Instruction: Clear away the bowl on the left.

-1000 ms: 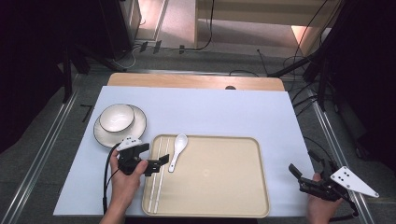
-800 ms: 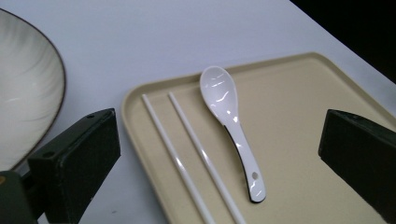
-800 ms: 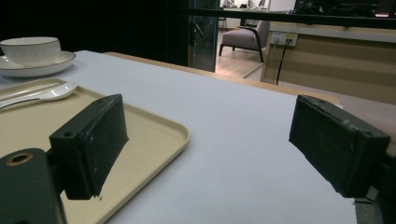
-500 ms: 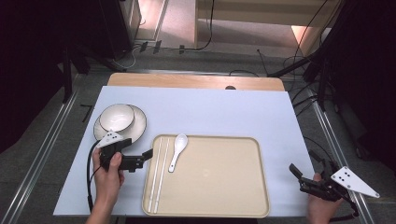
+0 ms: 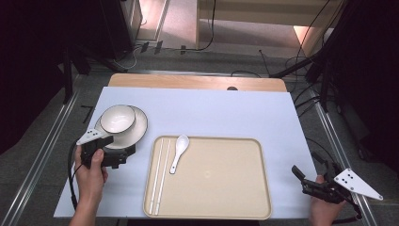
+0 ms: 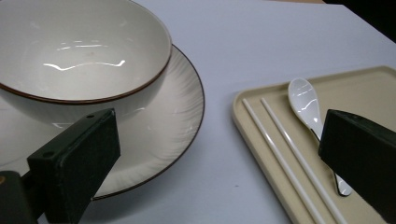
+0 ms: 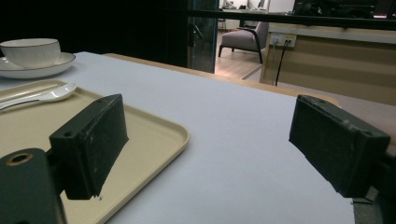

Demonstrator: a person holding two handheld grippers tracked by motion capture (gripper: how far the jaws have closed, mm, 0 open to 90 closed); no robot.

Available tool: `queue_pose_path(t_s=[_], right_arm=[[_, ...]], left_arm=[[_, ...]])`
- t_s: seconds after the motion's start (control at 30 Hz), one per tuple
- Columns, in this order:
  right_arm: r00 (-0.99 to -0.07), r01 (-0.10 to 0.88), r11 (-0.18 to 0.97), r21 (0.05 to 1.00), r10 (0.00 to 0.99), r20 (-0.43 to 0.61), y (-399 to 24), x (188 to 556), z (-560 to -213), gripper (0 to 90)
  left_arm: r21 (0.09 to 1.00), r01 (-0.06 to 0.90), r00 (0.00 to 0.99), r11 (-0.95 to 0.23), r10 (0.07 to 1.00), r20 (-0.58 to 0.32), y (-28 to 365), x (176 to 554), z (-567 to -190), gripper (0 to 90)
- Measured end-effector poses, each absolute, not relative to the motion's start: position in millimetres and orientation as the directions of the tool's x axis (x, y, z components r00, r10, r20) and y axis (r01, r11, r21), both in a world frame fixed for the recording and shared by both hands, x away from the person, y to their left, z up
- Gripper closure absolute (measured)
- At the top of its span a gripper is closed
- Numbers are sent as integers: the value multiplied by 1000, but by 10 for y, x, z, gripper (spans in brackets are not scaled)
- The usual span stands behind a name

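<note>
Surface (image 5: 211, 113) evenly lit from overhead, surroundings dark. Glare streaks on the bowl (image 6: 79, 51). Near fingers (image 7: 88, 144) soft, out of focus.

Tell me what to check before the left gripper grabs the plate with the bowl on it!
1. Left gripper jaws open: ok, wide apart in the left gripper view.
2. Jaws lined up on the plate: not ok, one jaw is at the plate's edge, the other over the tray.
3. Bowl sitting upright on the plate: ok.
4. Spoon and chopsticks out of the way, lying in the tray: ok.
5. Right gripper away from the plate: ok, at the table's other side.
6. Grip will hold plate and bowl: cannot tell.
</note>
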State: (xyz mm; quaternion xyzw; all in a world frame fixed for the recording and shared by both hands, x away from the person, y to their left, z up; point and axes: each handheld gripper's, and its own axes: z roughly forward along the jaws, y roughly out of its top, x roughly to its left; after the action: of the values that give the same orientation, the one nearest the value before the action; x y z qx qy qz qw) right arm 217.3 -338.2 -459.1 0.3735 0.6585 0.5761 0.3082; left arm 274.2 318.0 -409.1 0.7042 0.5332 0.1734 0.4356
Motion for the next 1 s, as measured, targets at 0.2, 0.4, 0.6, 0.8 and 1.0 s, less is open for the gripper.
queue_pose_path(t_s=[0.2,0.4,0.6,0.8,1.0], right_arm=[[-528,133,55,990,849,24,-3394,2174,-4591,118],[-526,134,50,990,850,28,-3401,2169,-4589,119],[-526,137,50,989,850,30,-3401,2168,-4591,119],[-525,136,49,989,851,30,-3397,2165,-4589,119],[-525,136,50,989,851,29,-3398,2169,-4593,119]], left_arm=[[798,601,331,-47,923,-195,3342,2791,-4062,0],[796,605,290,-19,936,-198,3467,2875,-4057,0],[792,610,259,1,945,-201,3542,2950,-4025,0],[789,614,249,-3,950,-190,3572,3031,-4011,0],[779,626,236,-4,954,-184,3597,3137,-3995,0]])
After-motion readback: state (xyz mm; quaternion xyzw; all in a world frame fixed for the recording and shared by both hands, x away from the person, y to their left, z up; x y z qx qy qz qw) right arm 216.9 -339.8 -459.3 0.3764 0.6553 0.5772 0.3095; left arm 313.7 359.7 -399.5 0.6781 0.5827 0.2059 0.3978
